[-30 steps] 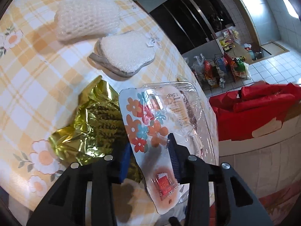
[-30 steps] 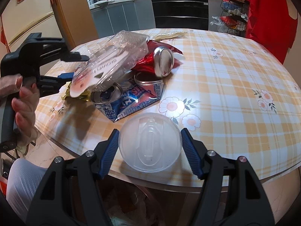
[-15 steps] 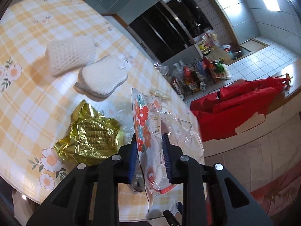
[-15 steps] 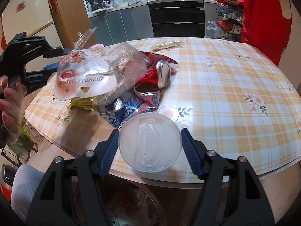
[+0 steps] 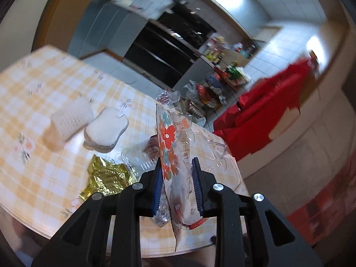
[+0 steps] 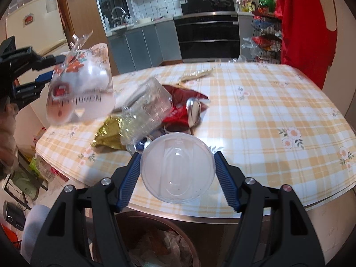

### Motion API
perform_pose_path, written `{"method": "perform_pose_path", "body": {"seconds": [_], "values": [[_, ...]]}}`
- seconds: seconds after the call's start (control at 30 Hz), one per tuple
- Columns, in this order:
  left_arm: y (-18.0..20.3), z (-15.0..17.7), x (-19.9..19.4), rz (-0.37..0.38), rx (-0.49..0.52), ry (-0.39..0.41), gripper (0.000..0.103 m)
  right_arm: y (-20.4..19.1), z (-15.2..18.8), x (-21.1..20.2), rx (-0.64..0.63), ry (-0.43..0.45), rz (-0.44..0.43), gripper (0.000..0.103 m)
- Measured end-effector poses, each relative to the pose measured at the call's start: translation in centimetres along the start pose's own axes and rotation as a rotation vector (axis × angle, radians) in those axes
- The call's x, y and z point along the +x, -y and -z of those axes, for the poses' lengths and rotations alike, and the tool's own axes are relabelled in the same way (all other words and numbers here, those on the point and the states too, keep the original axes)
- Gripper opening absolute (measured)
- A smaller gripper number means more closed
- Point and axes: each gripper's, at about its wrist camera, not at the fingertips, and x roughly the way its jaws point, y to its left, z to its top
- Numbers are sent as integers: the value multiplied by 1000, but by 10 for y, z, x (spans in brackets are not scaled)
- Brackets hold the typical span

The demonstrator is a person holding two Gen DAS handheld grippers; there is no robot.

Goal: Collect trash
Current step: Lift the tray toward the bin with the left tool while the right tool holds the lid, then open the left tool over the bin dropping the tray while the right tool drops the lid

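My left gripper point(image 5: 176, 168) is shut on a flower-printed plastic package point(image 5: 172, 155), held up above the table edge. The same package point(image 6: 80, 89) shows at the left of the right wrist view, in the left gripper point(image 6: 47, 70). My right gripper point(image 6: 178, 158) is shut on a clear domed plastic lid point(image 6: 178, 170), its pads against both sides, over a trash bin point(image 6: 160, 242) below the table edge. On the table lie a gold foil wrapper point(image 5: 105, 175), a clear clamshell box point(image 6: 145, 111), a red wrapper point(image 6: 182, 94) and crushed cans point(image 6: 193, 111).
Two white sponges point(image 5: 89, 120) lie farther back on the checked tablecloth point(image 6: 267, 115). A person's hand point(image 6: 6, 129) grips the left tool. A red cloth point(image 6: 304, 26) hangs at the right. Kitchen cabinets and an oven stand behind.
The left gripper closed on the flowered package and lifted it off the pile, turning it on edge. The right gripper rose a little with the lid still in it.
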Motion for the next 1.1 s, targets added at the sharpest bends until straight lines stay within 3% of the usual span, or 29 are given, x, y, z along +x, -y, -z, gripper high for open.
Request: {"method": "perform_pose_path", "body": {"seconds": [0.27,0.53,0.9,1.0,1.1], "values": [[24,26,-40,-7,140,-12,25,-7,-5,-47,19,81,3,67],[33,84,-74,-18,249,-71,25,-13,0,-99,10,154,25,67],[14,167,-56,-32,279,-247,28,-18,22,-133,22,190,28,67],[11,177,-52,-32,281,-277,32,-13,26,-138,31,189,37,67],[12,183,-47,-13,283,-306,50,-10,28,-140,42,188,41,67]]}}
